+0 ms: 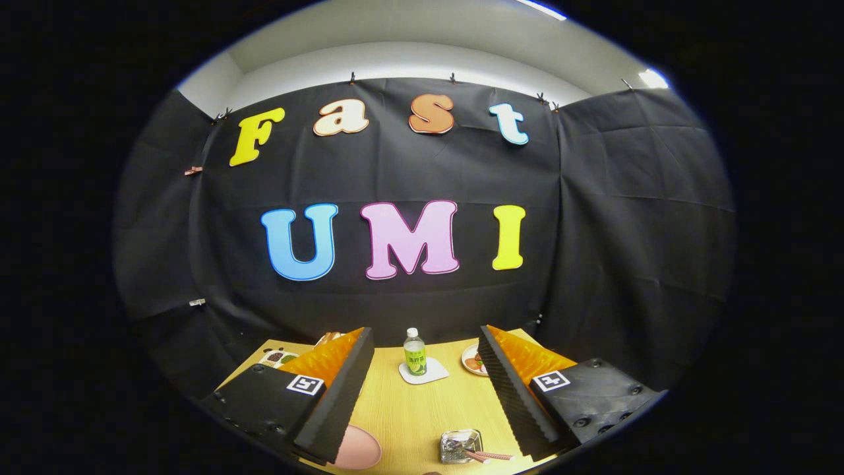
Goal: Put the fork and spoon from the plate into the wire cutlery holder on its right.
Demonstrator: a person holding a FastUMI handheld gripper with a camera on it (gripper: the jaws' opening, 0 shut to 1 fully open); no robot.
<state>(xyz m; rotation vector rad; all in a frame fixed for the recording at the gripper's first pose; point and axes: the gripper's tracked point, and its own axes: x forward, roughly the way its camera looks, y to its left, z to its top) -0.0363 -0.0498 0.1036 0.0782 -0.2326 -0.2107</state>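
My gripper (425,336) is held above a wooden table (415,409), open, with its fingers wide apart and nothing between them. Low between the fingers, close to me, stands the small wire cutlery holder (460,444). Two pinkish handles (491,455) stick out of it toward the right finger. To the holder's left lies a pink plate (359,450), partly hidden by the left finger (343,389). I see no cutlery on the part of the plate that shows.
A small bottle with a green label (415,353) stands on a white coaster (424,372) at the far middle of the table. A small patterned dish (473,359) peeks out beside the right finger. A patterned tray (277,358) lies at the far left.
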